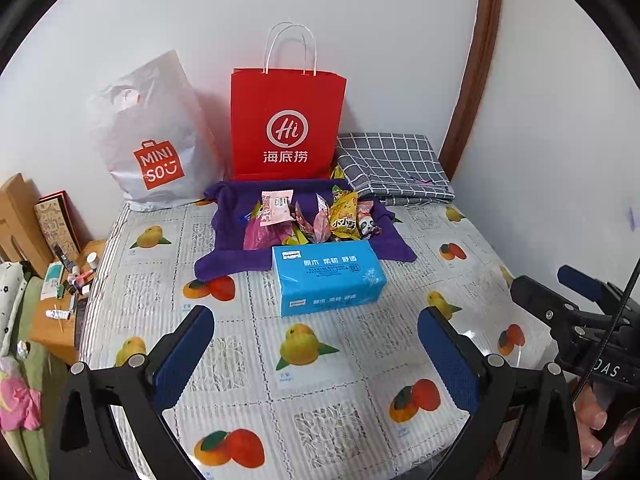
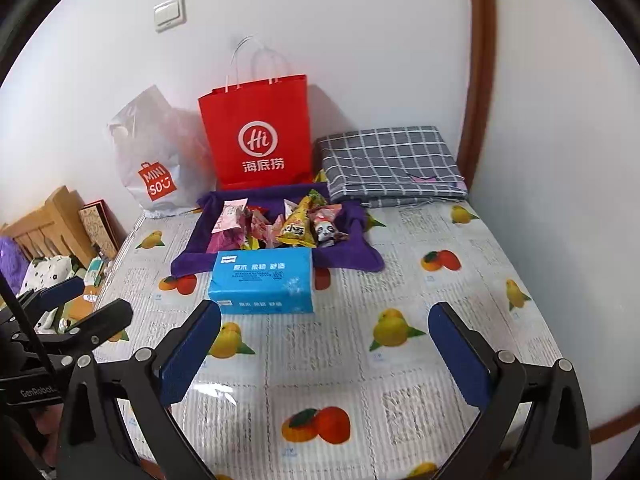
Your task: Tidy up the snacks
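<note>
A pile of wrapped snacks (image 1: 316,216) (image 2: 280,222) lies on a purple cloth (image 1: 228,248) (image 2: 352,258) at the far middle of the table. It includes a pink packet (image 1: 275,207), a yellow packet (image 1: 344,216) (image 2: 298,226) and a panda packet (image 1: 367,227) (image 2: 328,232). My left gripper (image 1: 316,344) is open and empty, above the near table. My right gripper (image 2: 325,340) is open and empty, also well short of the snacks. The right gripper shows at the right edge of the left wrist view (image 1: 576,304); the left gripper shows at the left edge of the right wrist view (image 2: 76,304).
A blue tissue pack (image 1: 328,276) (image 2: 264,282) lies just in front of the cloth. A red paper bag (image 1: 286,120) (image 2: 258,132) and a white Miniso bag (image 1: 152,144) (image 2: 158,160) stand against the wall. Folded checked fabric (image 1: 392,164) (image 2: 392,160) lies far right. The fruit-print tablecloth (image 1: 328,400) covers the table.
</note>
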{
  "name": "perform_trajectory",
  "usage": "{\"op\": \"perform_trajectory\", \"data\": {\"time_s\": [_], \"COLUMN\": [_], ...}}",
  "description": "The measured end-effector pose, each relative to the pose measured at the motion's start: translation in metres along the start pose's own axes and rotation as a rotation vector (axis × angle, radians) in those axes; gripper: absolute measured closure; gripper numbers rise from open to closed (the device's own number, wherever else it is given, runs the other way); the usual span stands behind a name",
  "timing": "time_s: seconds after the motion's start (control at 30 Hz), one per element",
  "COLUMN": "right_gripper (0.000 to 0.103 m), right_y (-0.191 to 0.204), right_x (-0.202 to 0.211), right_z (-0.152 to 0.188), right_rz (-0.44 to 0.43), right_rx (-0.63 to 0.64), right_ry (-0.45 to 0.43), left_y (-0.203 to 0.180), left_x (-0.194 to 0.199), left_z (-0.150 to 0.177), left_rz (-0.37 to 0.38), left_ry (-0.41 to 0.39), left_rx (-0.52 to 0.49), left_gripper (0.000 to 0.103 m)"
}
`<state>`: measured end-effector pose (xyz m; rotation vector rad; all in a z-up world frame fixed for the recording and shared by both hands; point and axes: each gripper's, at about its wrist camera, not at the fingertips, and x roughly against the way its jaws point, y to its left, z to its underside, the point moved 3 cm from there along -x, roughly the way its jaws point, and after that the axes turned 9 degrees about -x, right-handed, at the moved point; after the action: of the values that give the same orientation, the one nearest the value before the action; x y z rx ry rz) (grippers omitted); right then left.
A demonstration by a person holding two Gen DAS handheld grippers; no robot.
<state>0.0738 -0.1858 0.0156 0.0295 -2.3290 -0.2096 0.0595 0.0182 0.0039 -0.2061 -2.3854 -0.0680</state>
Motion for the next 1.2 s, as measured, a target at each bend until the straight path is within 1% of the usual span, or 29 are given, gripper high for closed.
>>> {"op": "perform_trajectory", "data": {"time_s": [0.23, 0.57, 1.2], "right_gripper": [0.001, 0.001, 0.001], "right_y": [-0.009, -0.013, -0.014], "right_x": [0.017, 0.023, 0.034], "right_z": [0.009, 0.013, 0.017], "right_rz": [0.014, 0.007, 0.006], "right_rx": [-0.005, -0.014, -0.014], "right_ry": [-0.012, -0.015, -0.038], "left_y": [-0.006, -0.012, -0.019], "left_x": [0.008, 0.015, 0.023], "left_z": [0.002, 0.004, 0.004], "left_rz": [-0.017, -0.012, -0.023], "left_ry": [-0.004, -0.017, -0.03], "left_rx": [0.003, -0.005, -0.011], "left_gripper": [0.0, 0.0, 0.0]}}
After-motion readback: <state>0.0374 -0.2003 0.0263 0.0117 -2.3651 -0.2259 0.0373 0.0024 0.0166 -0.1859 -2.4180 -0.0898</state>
